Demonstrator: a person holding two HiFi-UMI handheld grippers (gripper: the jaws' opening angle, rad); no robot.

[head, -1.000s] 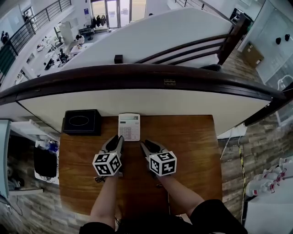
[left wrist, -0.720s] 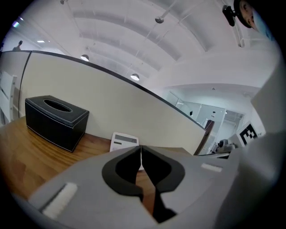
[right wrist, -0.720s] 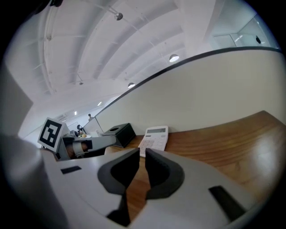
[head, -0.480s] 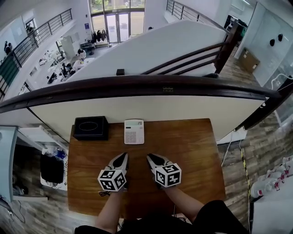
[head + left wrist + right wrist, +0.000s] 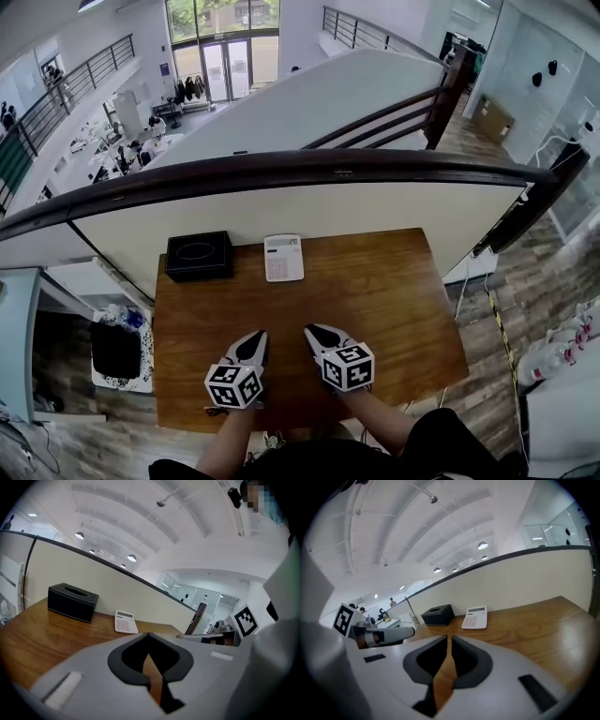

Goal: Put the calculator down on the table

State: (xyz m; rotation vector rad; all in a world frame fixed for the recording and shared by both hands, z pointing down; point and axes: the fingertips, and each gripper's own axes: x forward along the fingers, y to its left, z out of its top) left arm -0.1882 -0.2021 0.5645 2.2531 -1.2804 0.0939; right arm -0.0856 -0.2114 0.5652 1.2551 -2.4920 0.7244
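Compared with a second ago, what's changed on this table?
Both grippers drew back from the calculator toward the person. The left gripper closed its jaws fully, empty. The right gripper has just been closing its jaws: a thin slit is left, with nothing between them. The calculator lies at the far edge of the table beside the black box, as before.

Smooth white plastic calculator [image 5: 284,258] on a glossy wooden table [image 5: 375,305].

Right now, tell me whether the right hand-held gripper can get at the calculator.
Probably yes. Only bare table lies between the right hand-held gripper and the calculator, which sits by the far edge, beside the black box. The gripper's jaws have just been closing, nothing between them.
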